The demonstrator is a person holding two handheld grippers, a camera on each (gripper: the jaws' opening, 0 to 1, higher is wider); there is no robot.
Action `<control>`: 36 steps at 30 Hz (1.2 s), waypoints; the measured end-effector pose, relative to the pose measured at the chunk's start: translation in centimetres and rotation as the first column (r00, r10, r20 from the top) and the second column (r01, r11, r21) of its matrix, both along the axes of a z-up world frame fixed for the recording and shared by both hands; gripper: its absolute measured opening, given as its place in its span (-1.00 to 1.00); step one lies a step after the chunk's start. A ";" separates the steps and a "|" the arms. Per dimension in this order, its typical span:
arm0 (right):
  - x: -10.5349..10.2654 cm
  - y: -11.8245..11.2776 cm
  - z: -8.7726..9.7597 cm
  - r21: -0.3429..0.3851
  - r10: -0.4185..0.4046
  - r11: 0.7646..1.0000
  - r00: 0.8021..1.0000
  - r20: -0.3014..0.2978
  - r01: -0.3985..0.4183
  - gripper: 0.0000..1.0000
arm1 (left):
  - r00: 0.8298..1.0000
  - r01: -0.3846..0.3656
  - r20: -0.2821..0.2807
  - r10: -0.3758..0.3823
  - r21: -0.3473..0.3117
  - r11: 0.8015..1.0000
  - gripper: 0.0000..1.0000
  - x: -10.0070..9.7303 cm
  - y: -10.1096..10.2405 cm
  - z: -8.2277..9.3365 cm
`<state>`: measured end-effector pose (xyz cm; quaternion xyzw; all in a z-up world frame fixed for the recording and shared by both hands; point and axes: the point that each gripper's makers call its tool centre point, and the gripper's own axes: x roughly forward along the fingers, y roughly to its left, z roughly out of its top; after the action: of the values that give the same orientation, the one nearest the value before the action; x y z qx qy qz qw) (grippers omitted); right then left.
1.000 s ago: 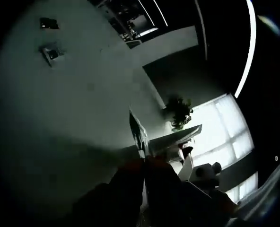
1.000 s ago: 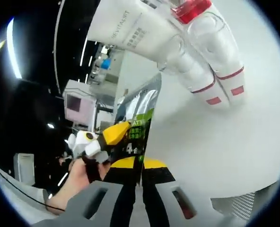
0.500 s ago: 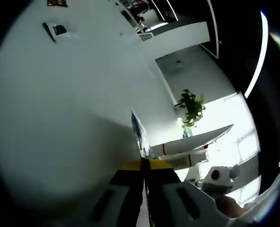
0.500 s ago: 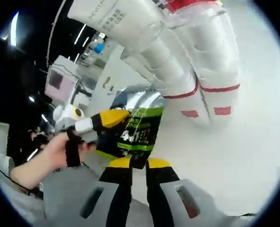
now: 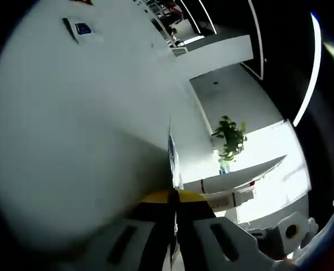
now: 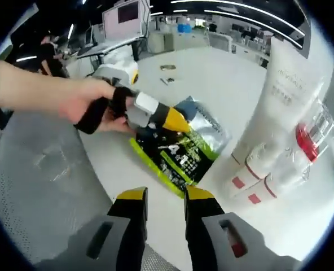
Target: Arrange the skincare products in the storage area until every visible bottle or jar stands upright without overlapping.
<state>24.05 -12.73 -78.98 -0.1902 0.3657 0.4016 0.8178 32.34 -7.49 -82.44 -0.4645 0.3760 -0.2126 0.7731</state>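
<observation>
Your right gripper point(image 6: 166, 199) has let go: half a second ago its yellow-tipped jaws were pinching the lower edge of the black-and-green sachet point(image 6: 175, 151), and now they stand spread with a clear gap, pulled back so the sachet lies ahead of them on the white tabletop point(image 6: 212, 79). Your left gripper point(image 6: 172, 120) has kept its hold throughout; in the right gripper view its yellow tip is clamped on the sachet's upper edge, with your hand point(image 6: 93, 104) behind it, and in the left gripper view its jaws are pressed together on the thin edge-on sheet of the sachet point(image 5: 171, 158). So the sachet has passed from a two-gripper hold to the left alone, and it now lies tilted near-flat rather than held up. Just to the right of it stands the cluster of skincare items: a tall white tube point(image 6: 271, 101) and two clear bottles with red bands point(image 6: 280, 169), close-packed and touching one another; from this rolling view you cannot be sure how upright they are. My judgement is that the sachet is being laid clear of the bottles, which would leave the right gripper free to space or stand them, so the arranging proper looks not yet finished
</observation>
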 end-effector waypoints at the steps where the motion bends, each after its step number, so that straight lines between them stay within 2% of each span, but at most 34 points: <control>1: 0.8 0.4 -0.2 -0.018 0.004 1.000 1.000 0.030 -0.003 -0.49 | 1.000 0.001 -0.001 -0.001 0.001 1.000 -0.98 0.0 -0.1 0.0; 3: 2.2 1.0 -0.4 -0.040 0.011 0.999 0.997 0.081 -0.008 -0.53 | 1.000 0.001 -0.001 -0.001 0.004 1.000 -0.98 0.0 -0.2 -0.1; 5: 3.0 1.6 -0.6 -0.023 0.011 1.000 0.995 0.098 -0.009 -0.56 | 1.000 0.003 -0.002 -0.003 0.004 1.000 -0.98 -0.2 -0.4 0.0; 7: 3.6 2.1 -1.4 -0.018 0.003 1.000 0.995 0.097 -0.001 -0.57 | 1.000 0.008 -0.002 -0.008 0.006 1.000 -0.98 -0.2 -0.5 0.0; 10: 3.6 1.1 -3.3 -0.091 0.010 0.996 0.997 0.075 -0.003 -0.57 | 1.000 0.010 -0.004 -0.010 0.004 1.000 -0.98 0.0 -0.5 -0.1; 13: 3.3 0.9 -3.8 -0.080 0.000 0.997 0.999 0.053 0.004 -0.65 | 1.000 0.027 0.005 -0.027 0.024 0.999 -0.99 0.0 -0.7 -0.1; 17: 3.2 1.0 -3.8 -0.083 0.009 0.997 0.998 0.065 -0.003 -0.66 | 0.998 0.066 0.016 -0.067 0.035 0.997 -1.00 -0.1 -0.8 0.2; 18: 3.2 0.9 -3.8 -0.080 -0.001 0.997 0.998 0.063 0.006 -0.66 | 0.997 0.075 0.024 -0.076 0.047 0.996 -0.99 0.0 -0.6 0.3; 21: 3.3 0.9 -3.8 -0.072 -0.007 0.997 0.998 0.065 0.012 -0.66 | 0.994 0.098 0.046 -0.102 0.079 0.992 -0.80 0.2 -0.4 0.9; 23: 3.3 0.9 -3.8 -0.065 -0.014 0.998 0.998 0.062 0.018 -0.66 | 0.989 0.114 0.077 -0.125 0.130 0.985 -0.67 0.5 0.3 1.2; 27: 3.3 0.9 -3.8 -0.061 -0.015 0.998 0.998 0.063 0.018 -0.66 | 0.977 0.154 0.112 -0.183 0.230 0.961 -0.68 0.5 1.2 1.5; 30: 3.3 0.9 -3.8 -0.054 -0.024 0.998 0.998 0.060 0.027 -0.66 | 0.971 0.168 0.122 -0.203 0.254 0.953 -0.63 0.4 1.1 1.9; 32: 3.4 0.9 -3.8 -0.055 -0.020 0.998 0.998 0.062 0.023 -0.66 | 0.966 0.178 0.131 -0.223 0.290 0.940 -0.58 0.3 1.3 2.1; 33: 3.4 0.9 -3.8 -0.054 -0.020 0.998 0.998 0.060 0.023 -0.66 | 0.961 0.180 0.141 -0.236 0.324 0.929 -0.55 0.3 1.5 2.1; 34: 3.4 0.9 -3.8 -0.053 -0.021 0.998 0.998 0.060 0.024 -0.66 | 0.955 0.177 0.159 -0.252 0.377 0.909 -0.51 0.5 2.0 2.0; 35: 3.3 0.9 -3.8 -0.054 -0.016 0.998 0.998 0.061 0.020 -0.66 | 0.946 0.174 0.175 -0.274 0.437 0.882 -0.48 0.7 2.4 2.0; 36: 3.3 0.8 -3.8 -0.053 -0.016 0.998 0.998 0.061 0.020 -0.66 | 0.927 0.176 0.197 -0.320 0.523 0.834 -0.45 0.7 2.5 2.3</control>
<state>27.39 -11.90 -82.82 -0.2208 0.3530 0.3783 0.8268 33.02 -4.94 -80.15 -0.1626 0.3638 -0.2708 0.8763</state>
